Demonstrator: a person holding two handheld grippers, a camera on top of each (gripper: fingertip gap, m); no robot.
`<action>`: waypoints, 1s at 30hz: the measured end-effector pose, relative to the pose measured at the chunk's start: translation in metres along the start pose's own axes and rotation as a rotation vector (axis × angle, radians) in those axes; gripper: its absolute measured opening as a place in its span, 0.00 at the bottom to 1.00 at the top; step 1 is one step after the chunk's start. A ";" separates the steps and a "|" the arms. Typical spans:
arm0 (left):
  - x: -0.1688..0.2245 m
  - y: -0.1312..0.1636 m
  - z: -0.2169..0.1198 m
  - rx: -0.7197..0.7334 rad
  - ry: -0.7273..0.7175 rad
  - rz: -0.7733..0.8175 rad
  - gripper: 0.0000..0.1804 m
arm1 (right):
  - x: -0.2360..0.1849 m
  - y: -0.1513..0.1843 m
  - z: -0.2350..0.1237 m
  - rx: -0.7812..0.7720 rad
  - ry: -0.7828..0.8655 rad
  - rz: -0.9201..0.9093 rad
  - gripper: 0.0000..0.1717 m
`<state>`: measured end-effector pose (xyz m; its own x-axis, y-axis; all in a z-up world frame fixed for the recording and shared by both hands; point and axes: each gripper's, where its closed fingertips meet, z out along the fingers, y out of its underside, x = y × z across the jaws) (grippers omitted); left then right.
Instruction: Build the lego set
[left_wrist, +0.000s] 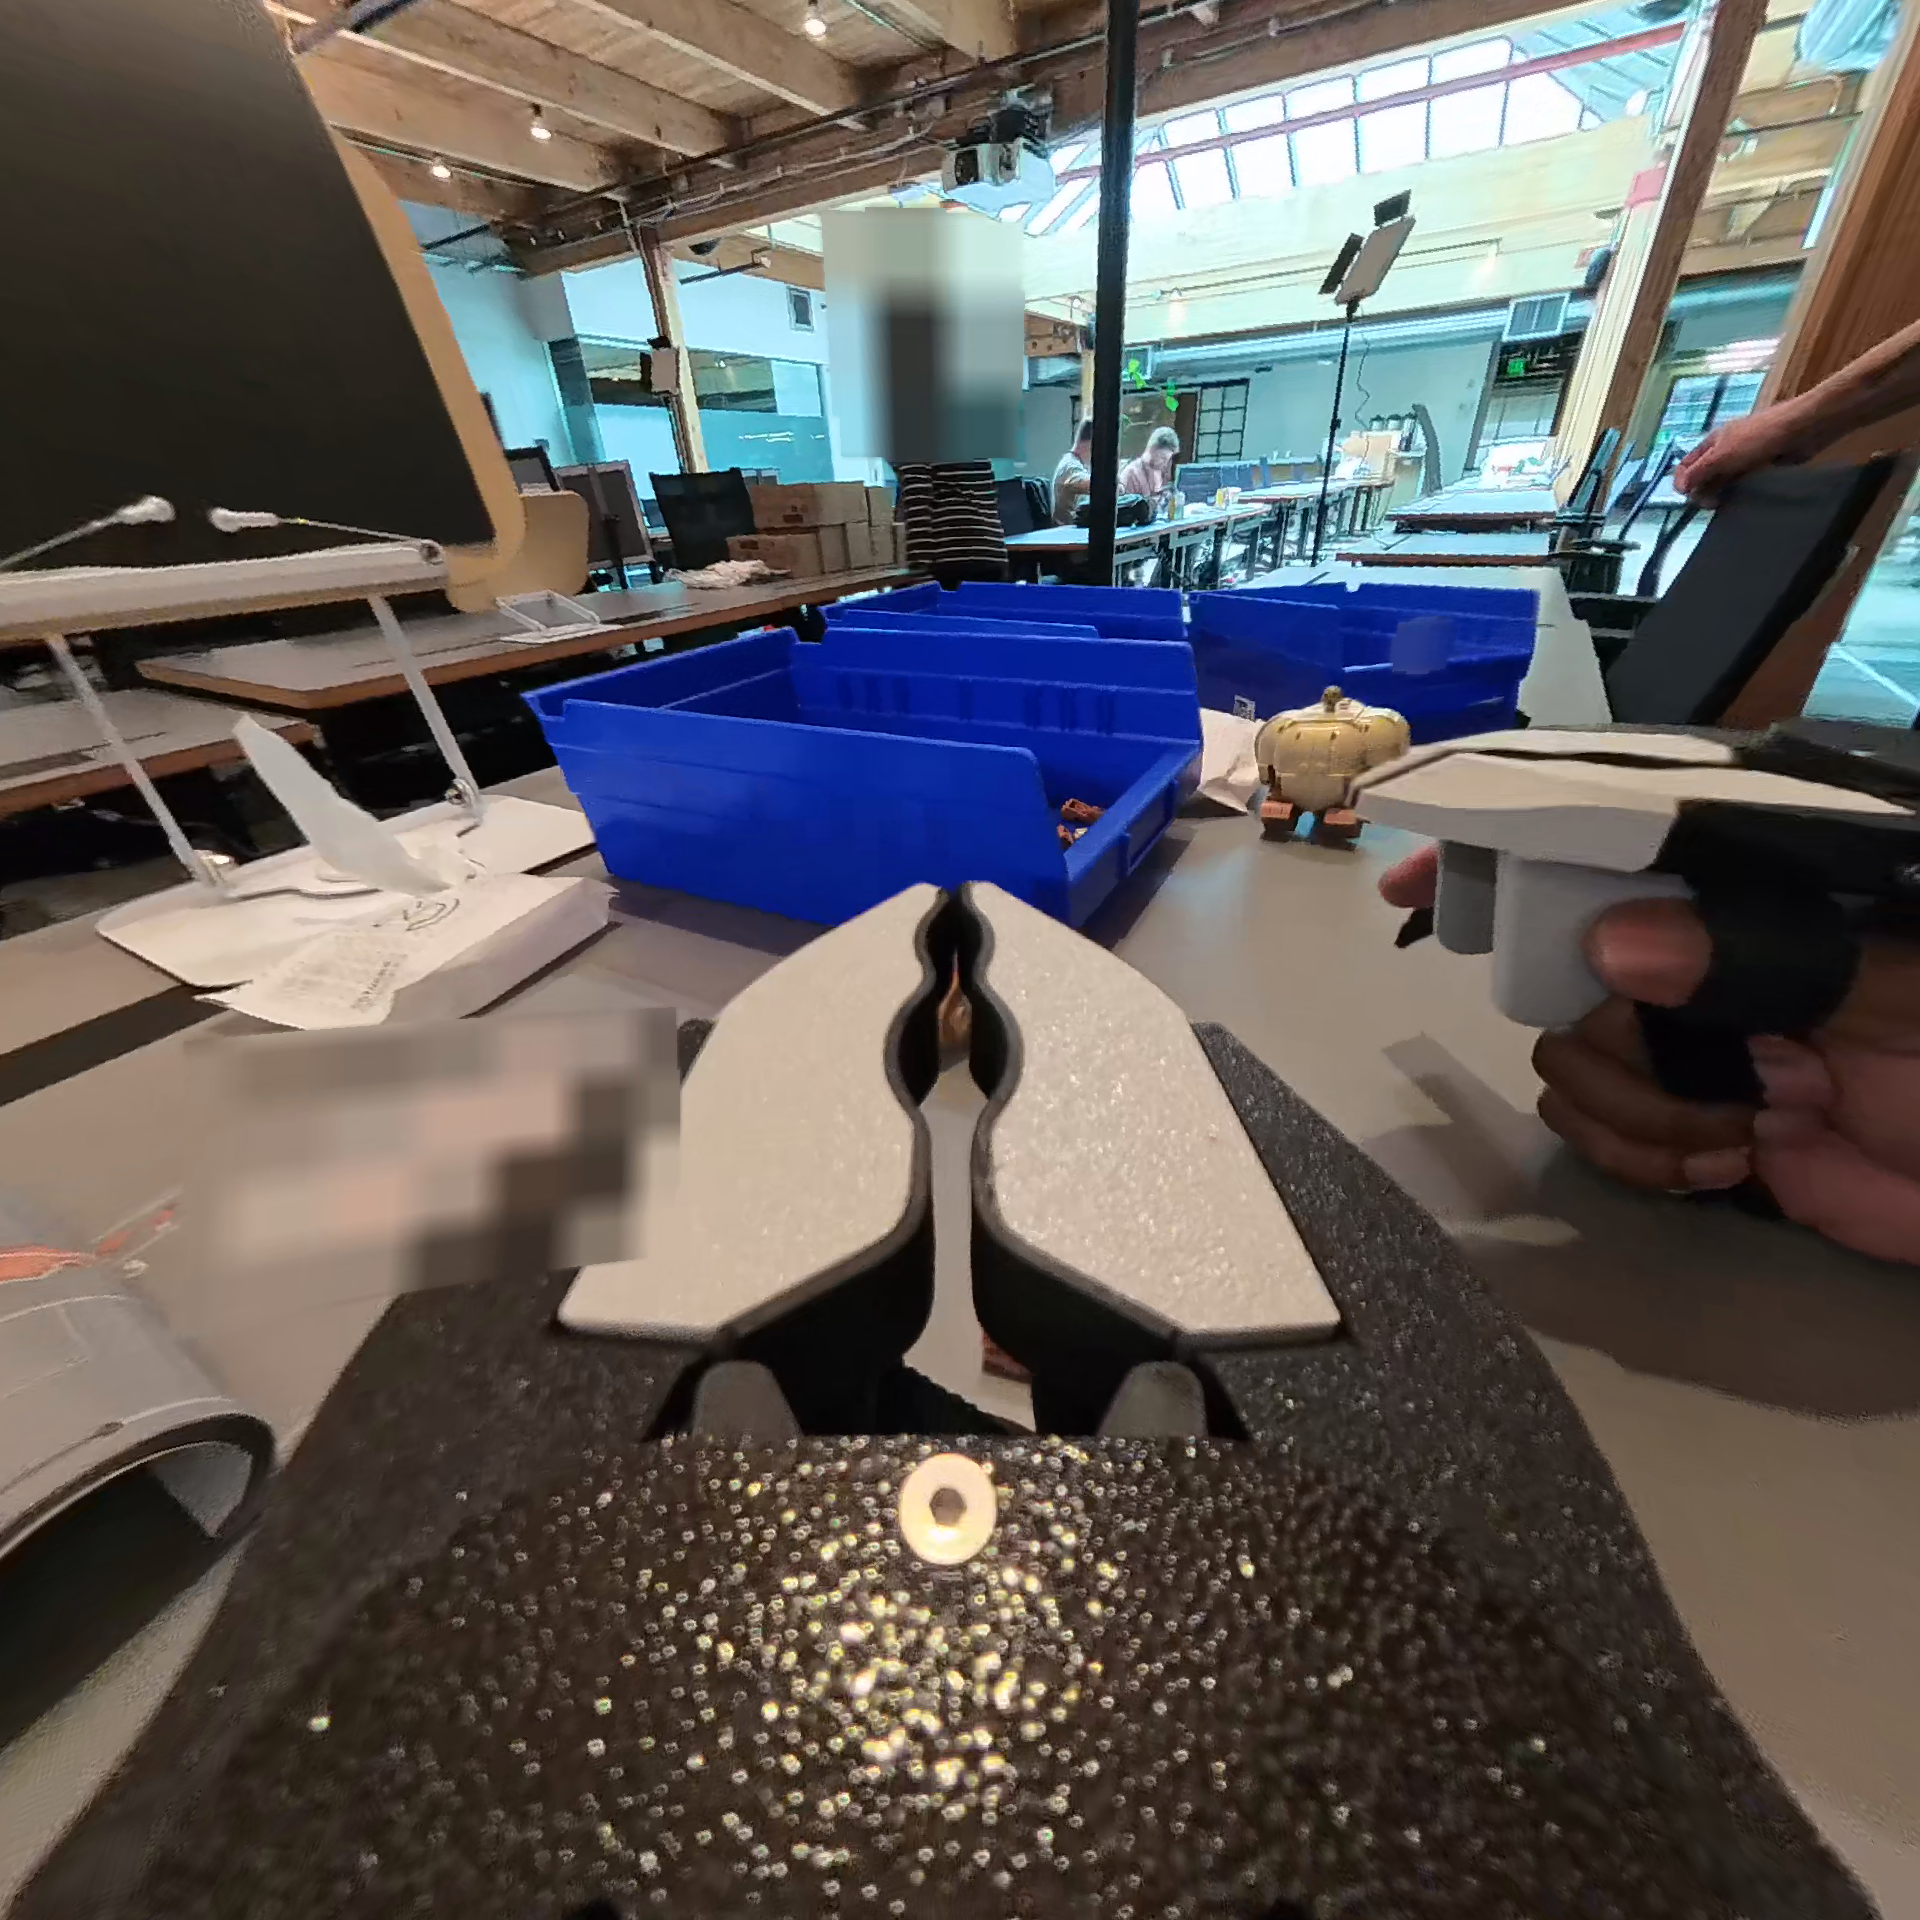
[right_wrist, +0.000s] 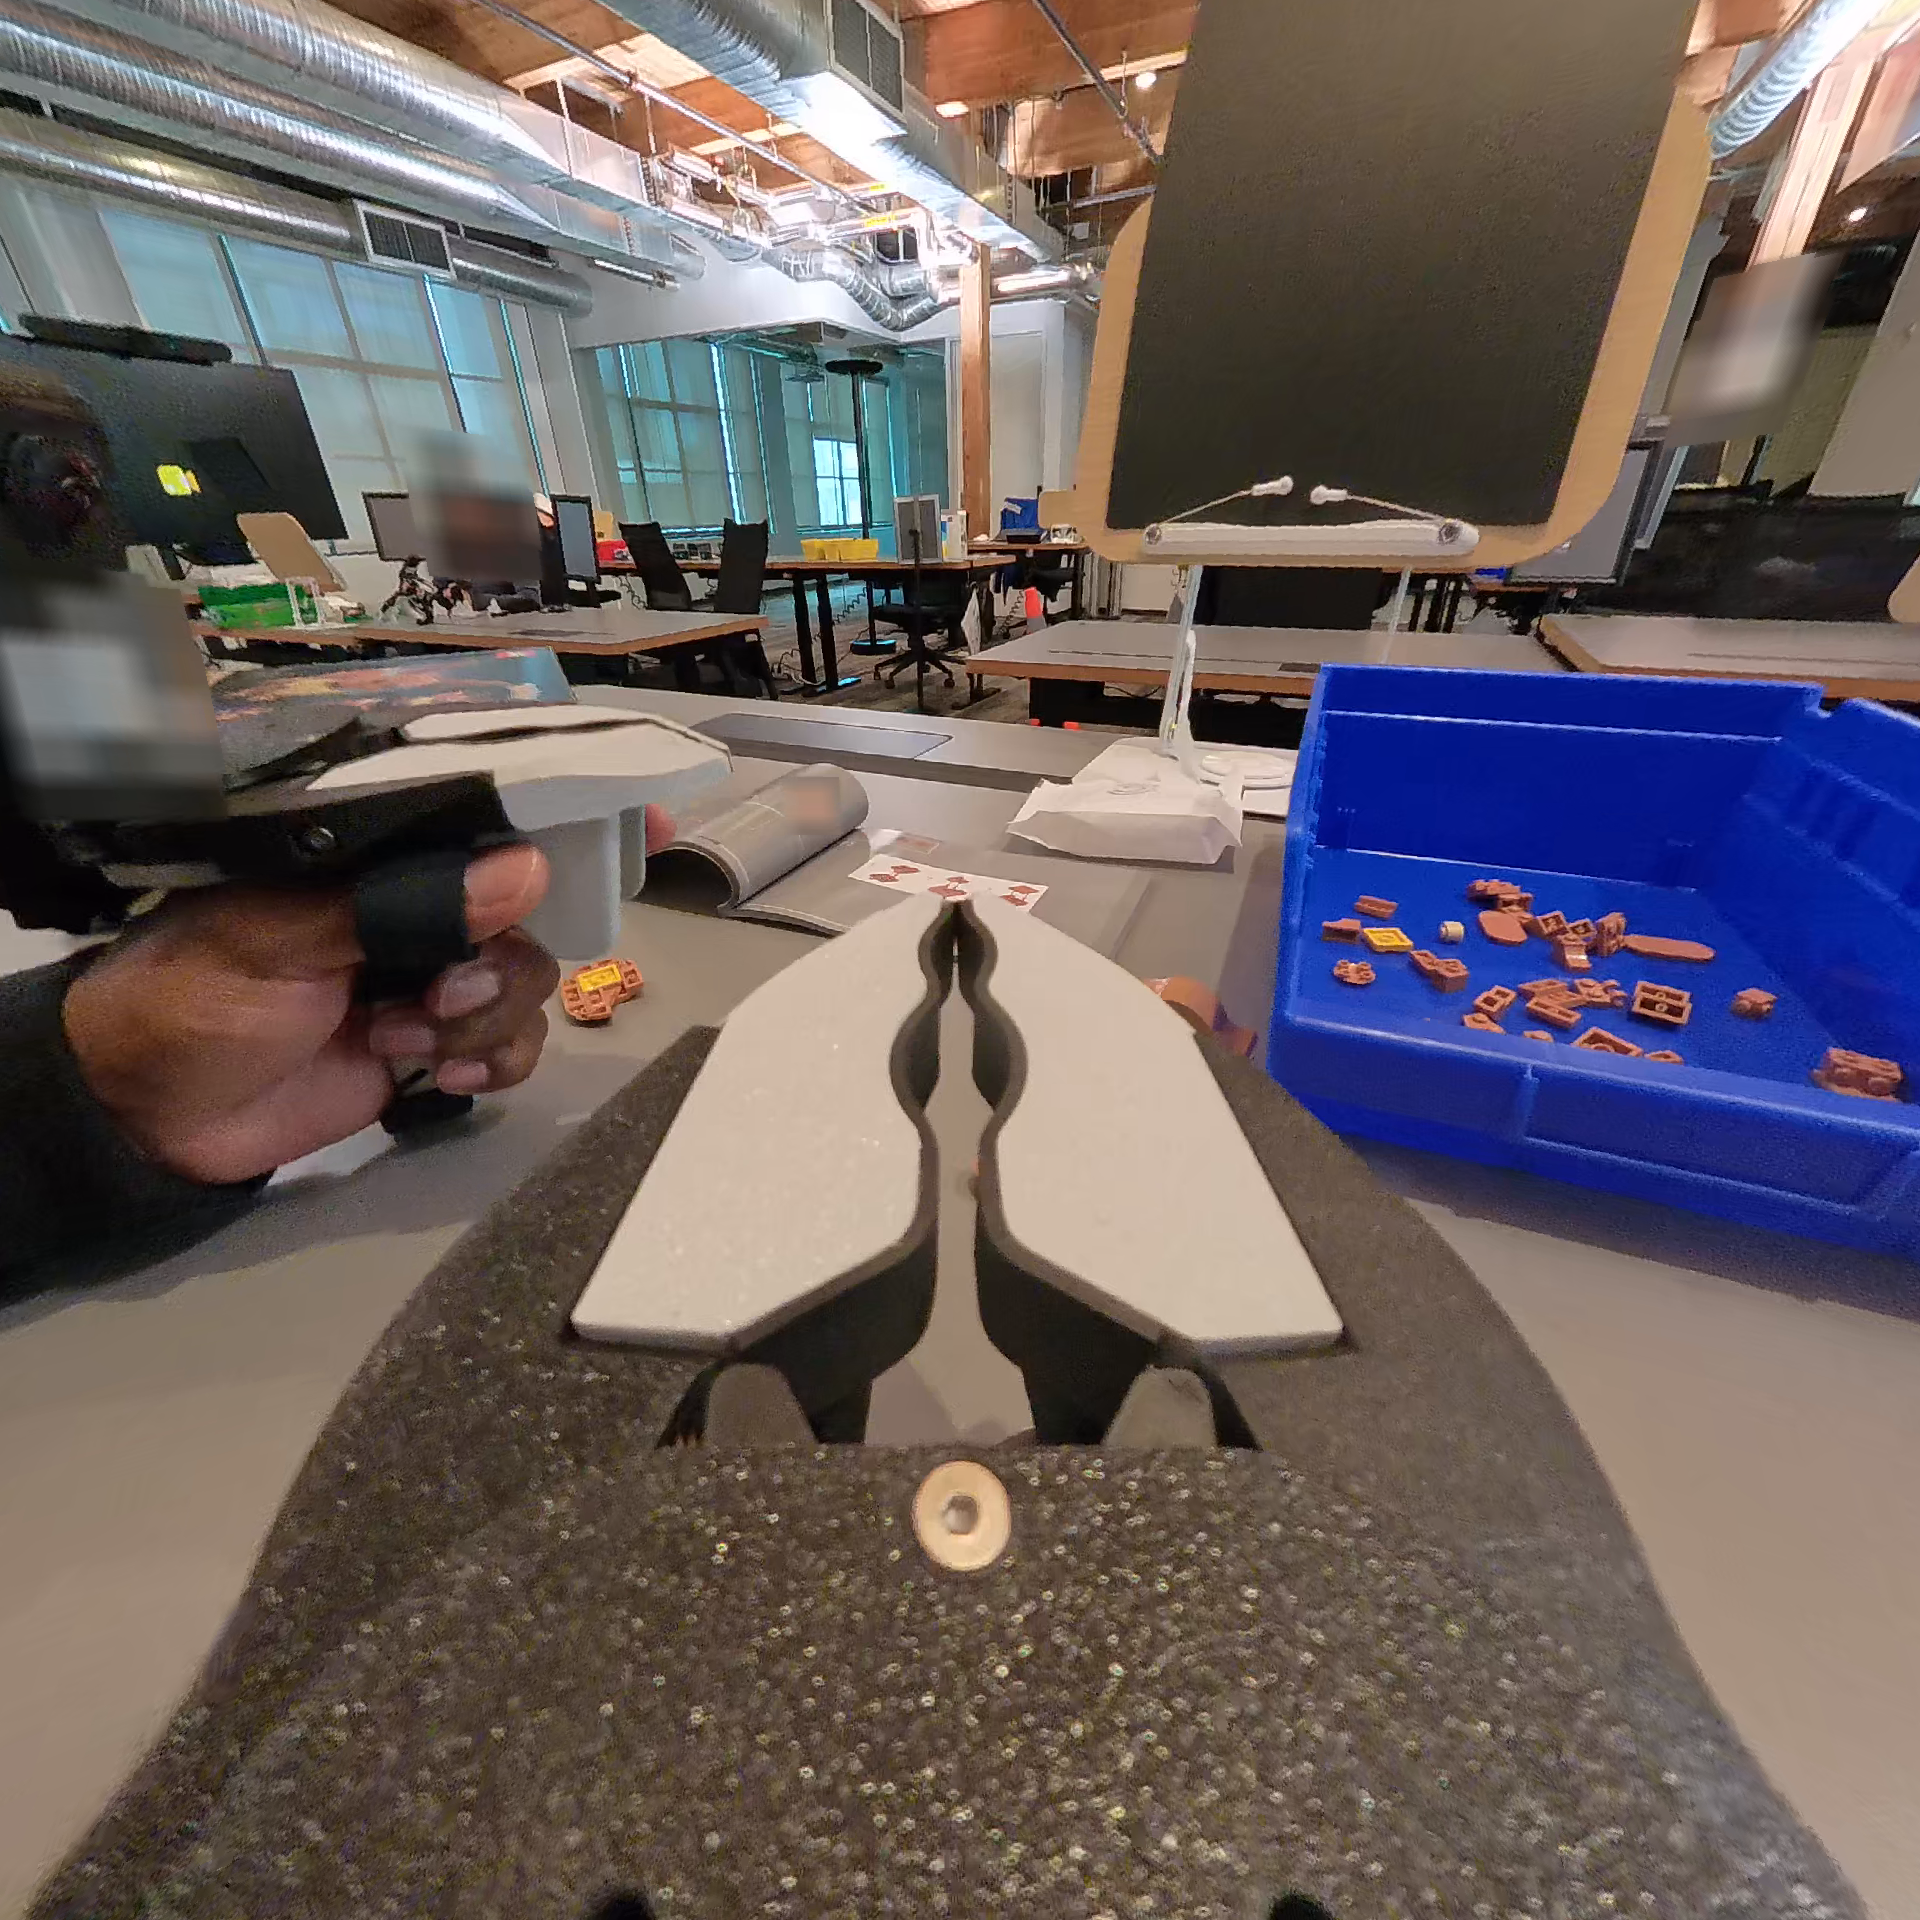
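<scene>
My left gripper (left_wrist: 956, 902) is shut and hovers over the grey table, pointing at a blue bin (left_wrist: 831, 810). A small brown piece shows through the slit behind its tips; I cannot tell whether it is gripped. In the right wrist view the left gripper (right_wrist: 707, 764) looks shut, with a brown round piece with a yellow tile (right_wrist: 601, 987) on the table below it. My right gripper (right_wrist: 956, 914) is shut with nothing between its tips, beside the blue bin (right_wrist: 1558, 1127) holding several loose brown bricks (right_wrist: 1558, 977). It also shows in the left wrist view (left_wrist: 1371, 798).
A gold pumpkin-shaped model on brown feet (left_wrist: 1330, 748) stands right of the bin. A sticker sheet (right_wrist: 951, 883), an open booklet (right_wrist: 769, 842), a white paper bag (right_wrist: 1127, 821) and a stand with a black board (right_wrist: 1351, 260) lie ahead. More blue bins (left_wrist: 1361, 644) stand behind. My right fingertips sit around 11 centimetres from my left ones.
</scene>
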<state>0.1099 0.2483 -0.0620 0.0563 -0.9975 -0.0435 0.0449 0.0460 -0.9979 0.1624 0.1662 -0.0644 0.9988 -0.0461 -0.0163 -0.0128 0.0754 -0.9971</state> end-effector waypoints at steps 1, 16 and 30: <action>-0.002 0.000 -0.001 -0.003 -0.006 0.016 0.00 | -0.001 0.000 0.000 -0.002 0.001 -0.006 0.00; 0.012 -0.004 0.000 -0.003 0.018 0.104 0.00 | 0.002 0.002 0.001 -0.007 -0.001 0.028 0.00; 0.007 0.000 -0.005 -0.018 0.093 -0.024 0.00 | 0.001 0.002 0.001 -0.008 -0.008 0.029 0.00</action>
<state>0.1056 0.2411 -0.0629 -0.0371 -0.9990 -0.0231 0.0273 0.0221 -0.9994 0.1634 0.1673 -0.0661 0.9984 -0.0360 -0.0443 -0.0417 0.0684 -0.9968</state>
